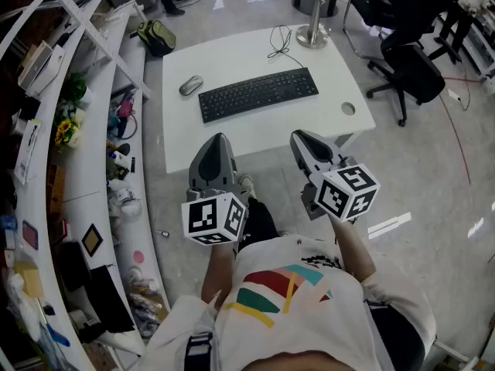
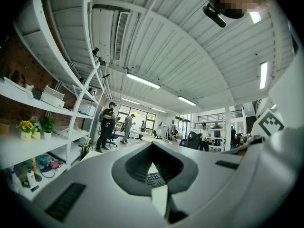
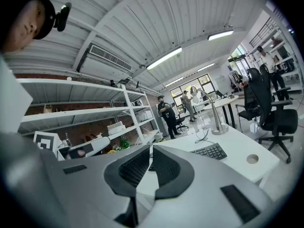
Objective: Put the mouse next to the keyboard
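A grey mouse (image 1: 191, 85) lies on the white table (image 1: 255, 134), just off the left end of the black keyboard (image 1: 257, 93), with a small gap between them. Both grippers hang in front of the table's near edge, above the floor, and touch nothing. My left gripper (image 1: 217, 138) is shut and empty; in its own view the jaws (image 2: 153, 146) meet, with a bit of the keyboard (image 2: 154, 178) showing beyond. My right gripper (image 1: 297, 136) is shut and empty too; its view shows the keyboard's right end (image 3: 211, 151) past the closed jaws (image 3: 150, 148).
A metal stand (image 1: 312, 33) with a black cable (image 1: 280, 41) sits at the table's far side, and a round hole (image 1: 348, 108) near its right corner. Cluttered white shelves (image 1: 77, 130) run along the left. Black office chairs (image 1: 406, 49) stand at right, a backpack (image 1: 157, 37) on the floor.
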Demonstrator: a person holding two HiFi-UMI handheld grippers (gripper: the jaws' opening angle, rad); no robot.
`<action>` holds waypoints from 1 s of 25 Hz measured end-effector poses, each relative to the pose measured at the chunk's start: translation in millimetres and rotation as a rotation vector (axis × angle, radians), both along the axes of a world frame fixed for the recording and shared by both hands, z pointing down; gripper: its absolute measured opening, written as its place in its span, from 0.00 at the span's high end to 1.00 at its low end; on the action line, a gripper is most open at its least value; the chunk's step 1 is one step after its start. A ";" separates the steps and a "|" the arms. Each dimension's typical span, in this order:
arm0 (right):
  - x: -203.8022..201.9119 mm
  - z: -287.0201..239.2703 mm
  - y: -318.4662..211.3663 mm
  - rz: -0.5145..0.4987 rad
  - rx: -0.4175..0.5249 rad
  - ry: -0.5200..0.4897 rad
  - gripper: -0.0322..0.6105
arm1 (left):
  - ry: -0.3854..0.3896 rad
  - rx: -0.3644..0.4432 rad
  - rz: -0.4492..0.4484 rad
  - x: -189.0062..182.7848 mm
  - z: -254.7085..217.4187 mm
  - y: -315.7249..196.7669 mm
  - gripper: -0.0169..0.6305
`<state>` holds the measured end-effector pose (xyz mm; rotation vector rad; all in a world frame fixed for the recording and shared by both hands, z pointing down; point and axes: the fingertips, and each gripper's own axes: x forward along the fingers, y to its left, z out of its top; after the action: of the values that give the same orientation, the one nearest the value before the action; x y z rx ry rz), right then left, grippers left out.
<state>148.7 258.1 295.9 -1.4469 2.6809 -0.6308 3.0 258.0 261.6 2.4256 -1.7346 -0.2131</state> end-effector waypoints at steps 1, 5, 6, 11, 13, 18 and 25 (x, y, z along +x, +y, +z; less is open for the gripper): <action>-3.1 2.2 -15.3 0.000 0.003 0.010 0.93 | -0.001 0.006 0.004 -2.6 0.6 -16.1 0.91; -21.1 8.6 -82.6 -0.009 0.006 0.020 0.93 | 0.001 0.019 0.006 -20.5 2.7 -86.4 0.91; -27.1 9.8 -100.4 -0.009 0.005 0.021 0.93 | 0.004 0.019 0.003 -27.6 3.3 -104.9 0.91; -60.0 20.6 -182.5 0.006 -0.038 0.056 0.93 | -0.001 -0.009 -0.008 -65.2 11.7 -190.0 0.91; -76.1 20.9 -216.1 0.006 -0.046 0.075 0.93 | -0.011 -0.025 -0.008 -82.9 12.5 -224.2 0.91; -116.8 30.3 -289.7 0.060 -0.109 0.048 0.93 | -0.033 -0.045 -0.001 -126.8 19.0 -299.5 0.91; -180.4 70.8 -333.5 0.004 -0.206 0.036 0.93 | -0.030 -0.104 -0.001 -166.0 62.7 -340.2 0.91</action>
<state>-31.7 -75.5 366.8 -1.5210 2.7076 -0.9131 -163.0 -82.3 324.3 2.3665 -1.7136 -0.0854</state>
